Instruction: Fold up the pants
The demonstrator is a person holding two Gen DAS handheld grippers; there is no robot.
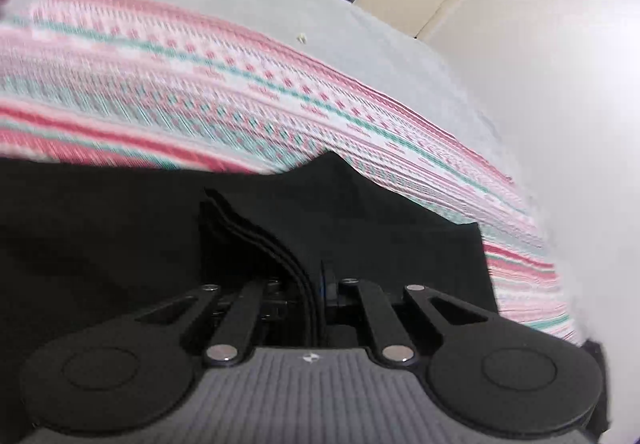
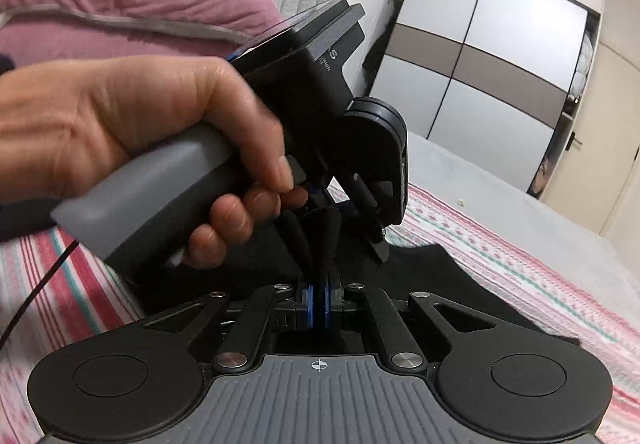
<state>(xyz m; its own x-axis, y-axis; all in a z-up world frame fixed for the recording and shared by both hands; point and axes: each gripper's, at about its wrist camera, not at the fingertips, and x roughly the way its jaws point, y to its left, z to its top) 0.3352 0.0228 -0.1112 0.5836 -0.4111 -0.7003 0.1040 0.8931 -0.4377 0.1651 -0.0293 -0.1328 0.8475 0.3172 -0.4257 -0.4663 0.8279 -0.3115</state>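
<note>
The bed (image 1: 400,24) is covered by a striped blanket (image 1: 200,92). The black pants (image 1: 100,224) are laid on it. Their edge is pinched in the left gripper (image 1: 316,284). The right gripper (image 2: 319,304) is closed on black cloth.

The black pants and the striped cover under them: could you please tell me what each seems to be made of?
The black pants look like a soft matte knit, possibly cotton jersey: no sheen, and stacked thin layers at the folded edge. The striped cover looks like printed woven cotton: flat, matte, pink and teal bands, though blur hides the weave.
</note>
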